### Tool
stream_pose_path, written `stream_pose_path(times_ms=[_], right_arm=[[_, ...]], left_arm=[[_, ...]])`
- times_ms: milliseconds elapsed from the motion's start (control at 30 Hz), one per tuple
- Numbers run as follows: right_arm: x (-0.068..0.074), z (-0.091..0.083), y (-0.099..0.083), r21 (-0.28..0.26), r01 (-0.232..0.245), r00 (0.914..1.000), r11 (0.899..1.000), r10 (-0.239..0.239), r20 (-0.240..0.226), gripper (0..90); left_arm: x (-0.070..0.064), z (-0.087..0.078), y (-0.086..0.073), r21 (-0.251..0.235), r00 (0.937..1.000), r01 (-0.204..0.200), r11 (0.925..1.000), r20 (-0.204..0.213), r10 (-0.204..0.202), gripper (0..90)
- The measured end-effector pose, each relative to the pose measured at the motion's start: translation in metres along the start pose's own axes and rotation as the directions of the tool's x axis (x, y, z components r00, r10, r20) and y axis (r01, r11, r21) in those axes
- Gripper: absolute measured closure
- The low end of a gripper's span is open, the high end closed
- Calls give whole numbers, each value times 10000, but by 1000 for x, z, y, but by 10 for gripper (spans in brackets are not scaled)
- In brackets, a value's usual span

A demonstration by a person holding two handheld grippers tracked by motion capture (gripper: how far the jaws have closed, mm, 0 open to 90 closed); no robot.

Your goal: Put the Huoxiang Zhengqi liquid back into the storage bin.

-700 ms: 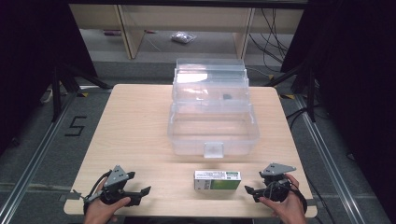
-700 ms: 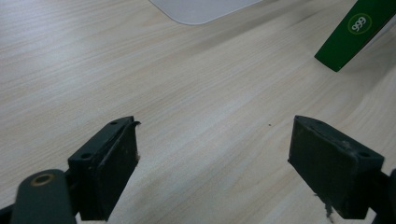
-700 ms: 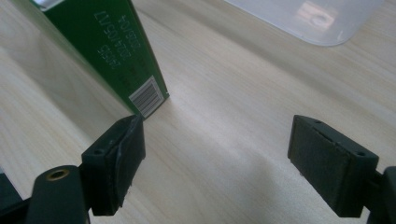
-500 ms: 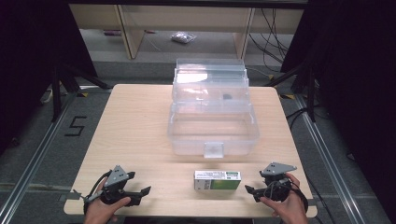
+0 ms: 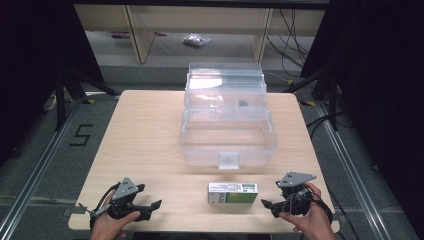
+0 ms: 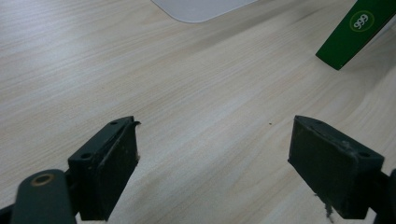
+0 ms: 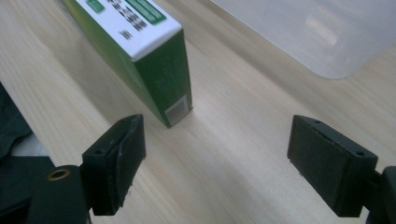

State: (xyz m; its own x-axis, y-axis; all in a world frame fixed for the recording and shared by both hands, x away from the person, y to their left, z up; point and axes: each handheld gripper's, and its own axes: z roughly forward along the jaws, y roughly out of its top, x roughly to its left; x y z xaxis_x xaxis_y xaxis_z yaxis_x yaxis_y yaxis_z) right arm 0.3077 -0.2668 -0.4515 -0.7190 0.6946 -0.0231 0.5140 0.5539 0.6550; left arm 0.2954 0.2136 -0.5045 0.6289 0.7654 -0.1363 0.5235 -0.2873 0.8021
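Green-and-white box [image 5: 233, 192] lies untouched near the surface's [image 5: 145, 135] front edge, before the clear open bin [image 5: 227, 142]; left gripper [image 5: 150, 209] and right gripper [image 5: 267, 207], jaws wide and empty, flank it. Nothing appears begun.

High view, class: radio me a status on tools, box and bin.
Left tool open, empty. Right tool open, empty, beside green box. Box flat on table, before open clear bin. Nothing between.

Even overhead light brightens the counter [image 5: 145, 130] while the surroundings stay dark. Glare whitens the clear box [image 5: 225, 100] lid. Close views are sharp, with soft shadows under the jaws.
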Motion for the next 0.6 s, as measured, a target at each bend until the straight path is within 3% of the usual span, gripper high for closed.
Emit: stream_pose_path(times_ms=[33, 133, 233, 533, 600], right_arm=[[0, -3, 3, 259, 107, 9999, 9996, -103, -136, 200], [4, -5, 10, 234, 309, 9995, 9992, -307, -98, 200], [5, -9, 17, 537, 528, 9985, 9972, -519, -187, 199], [12, -11, 32, 754, 1138, 9925, 9906, -1099, -538, 191], [12, -11, 36, 802, 1341, 9905, 9877, -1310, -429, 189]], left_arm=[[0, 0, 0, -10, 10000, -2, 10000, -5, 2, 150], [0, 0, 0, -6, 10000, 7, 10000, 0, -7, 150], [0, 0, 0, -42, 10000, 28, 10000, -48, -28, 150], [0, 0, 0, -4, 10000, -9, 10000, -7, 9, 150], [0, 0, 0, -49, 10000, 4, 10000, -58, -5, 150]])
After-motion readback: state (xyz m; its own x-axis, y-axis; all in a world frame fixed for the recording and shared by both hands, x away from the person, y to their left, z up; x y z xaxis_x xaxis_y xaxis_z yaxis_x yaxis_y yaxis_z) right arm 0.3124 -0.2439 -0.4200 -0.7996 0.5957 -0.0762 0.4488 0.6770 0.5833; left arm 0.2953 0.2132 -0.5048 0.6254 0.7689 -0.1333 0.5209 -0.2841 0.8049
